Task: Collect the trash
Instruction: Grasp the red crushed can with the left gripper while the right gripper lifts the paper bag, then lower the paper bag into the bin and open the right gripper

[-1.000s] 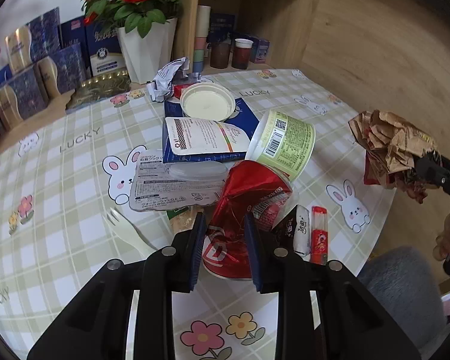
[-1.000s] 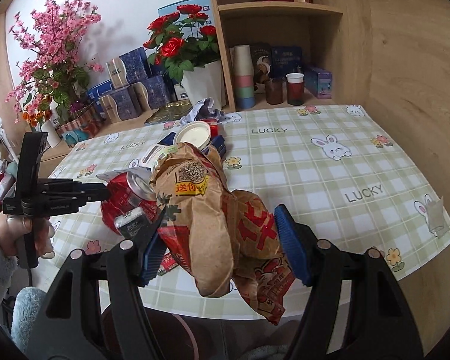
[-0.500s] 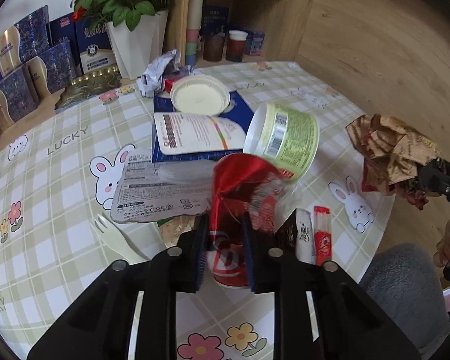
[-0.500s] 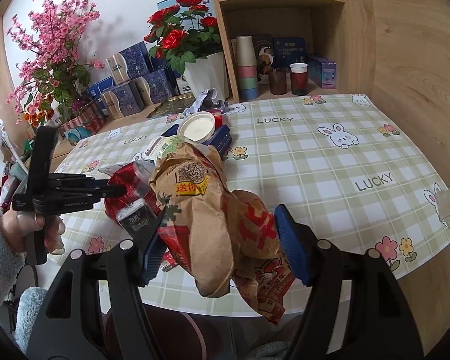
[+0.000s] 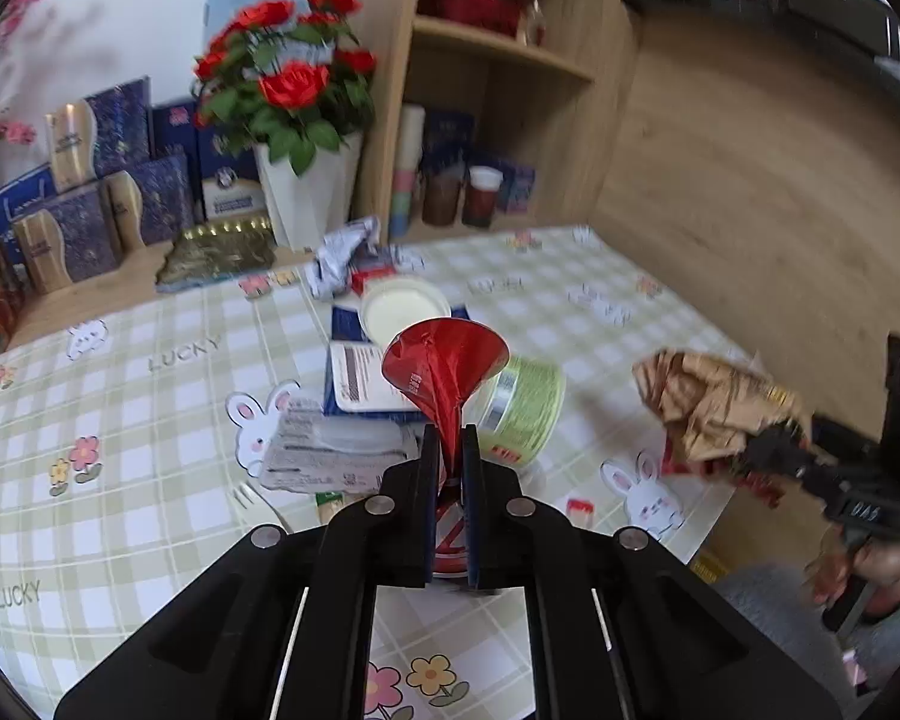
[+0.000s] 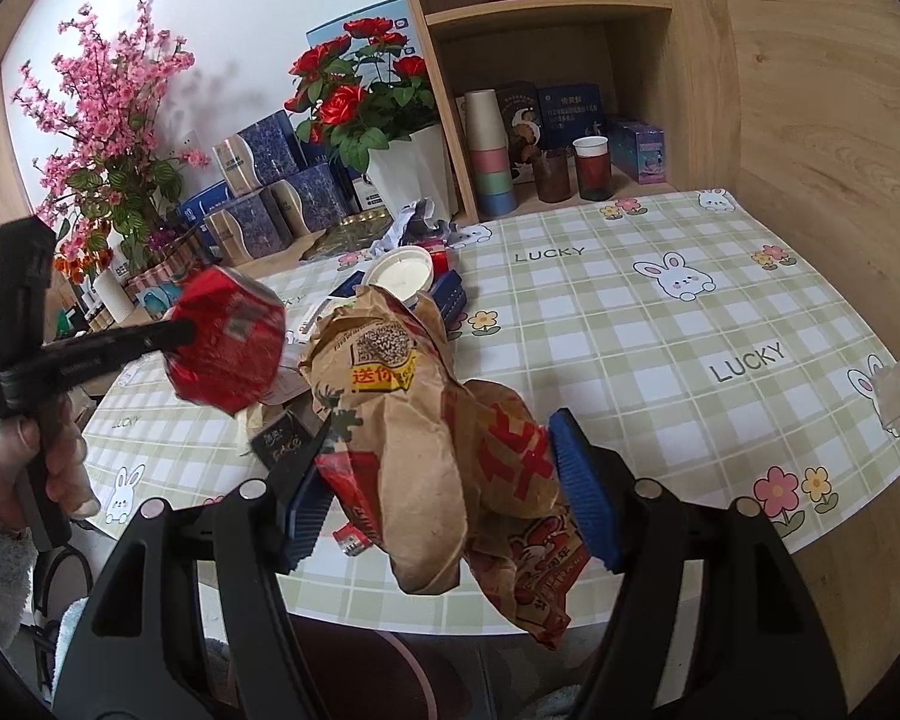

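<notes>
My left gripper [image 5: 450, 450] is shut on a crushed red can [image 5: 444, 366] and holds it up above the table; the can also shows in the right wrist view [image 6: 228, 342]. My right gripper [image 6: 444, 480] is shut on a crumpled brown paper bag [image 6: 426, 420], held near the table's front edge; the bag also shows in the left wrist view [image 5: 714, 408]. On the checked tablecloth [image 5: 120, 420] lie a green tub [image 5: 522, 408], a white lid [image 5: 405, 312], flat packets [image 5: 330, 456] and a crumpled wrapper [image 5: 342, 252].
A white vase of red roses [image 5: 306, 192], blue boxes [image 5: 126, 180] and a wooden shelf with cups [image 6: 492, 156] stand at the table's back. A wooden wall [image 6: 810, 90] is on the right. A white plastic fork [image 5: 258, 504] lies near the packets.
My left gripper has closed tighter, crushing the red can, and lifted it off the table. The right gripper still holds the paper bag in about the same place.
</notes>
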